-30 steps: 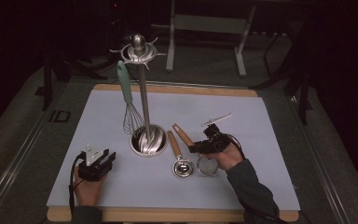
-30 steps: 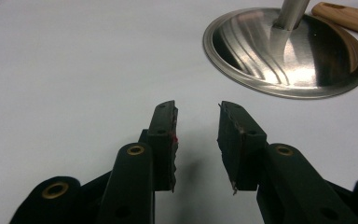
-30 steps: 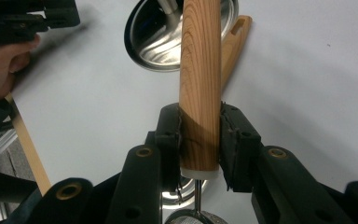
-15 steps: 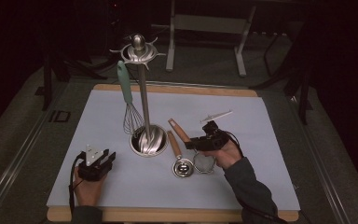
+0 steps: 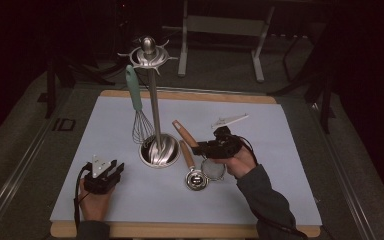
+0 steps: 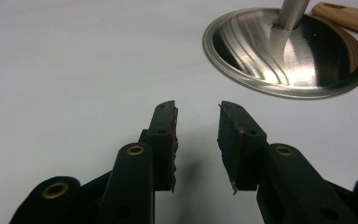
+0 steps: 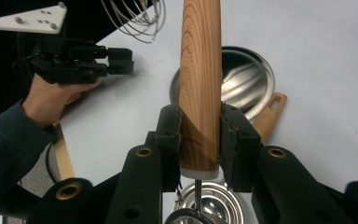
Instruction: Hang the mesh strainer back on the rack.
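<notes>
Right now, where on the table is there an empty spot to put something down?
The pale blue mat is bare along its left side, between the teal-handled wire whisk and the left tool, and at the near right corner. It is crowded around the shiny steel stand base, the wooden-handled scoops and the right tool.

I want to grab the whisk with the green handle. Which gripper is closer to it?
Right. The right gripper is just past the stand from the whisk; the left gripper sits nearer the table's front edge.
</notes>
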A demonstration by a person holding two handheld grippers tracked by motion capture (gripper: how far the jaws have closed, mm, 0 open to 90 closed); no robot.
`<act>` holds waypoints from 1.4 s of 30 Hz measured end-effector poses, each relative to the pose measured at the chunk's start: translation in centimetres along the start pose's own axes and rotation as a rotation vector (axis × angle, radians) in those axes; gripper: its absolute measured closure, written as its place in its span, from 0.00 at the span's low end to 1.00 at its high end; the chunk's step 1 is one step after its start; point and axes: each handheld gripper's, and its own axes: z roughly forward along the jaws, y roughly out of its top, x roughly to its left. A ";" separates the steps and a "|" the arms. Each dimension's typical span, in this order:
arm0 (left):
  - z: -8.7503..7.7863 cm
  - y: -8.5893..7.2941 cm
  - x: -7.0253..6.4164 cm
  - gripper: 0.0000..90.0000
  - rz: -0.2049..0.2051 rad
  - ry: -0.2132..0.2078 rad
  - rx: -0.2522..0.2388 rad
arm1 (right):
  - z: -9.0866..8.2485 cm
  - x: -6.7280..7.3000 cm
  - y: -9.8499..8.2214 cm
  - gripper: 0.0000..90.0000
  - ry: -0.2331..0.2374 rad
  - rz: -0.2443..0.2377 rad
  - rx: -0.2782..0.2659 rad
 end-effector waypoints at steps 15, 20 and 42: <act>0.0 0.0 0.0 0.75 0.000 0.000 0.000 | -0.9 1.4 1.9 0.79 0.029 -0.061 -0.059; 0.0 0.0 0.0 0.75 -0.002 0.000 -0.001 | -1.6 1.7 2.5 0.79 0.034 -0.071 -0.084; 0.0 0.0 0.0 0.75 -0.001 -0.001 0.001 | -4.6 3.5 5.4 0.79 0.039 -0.145 -0.156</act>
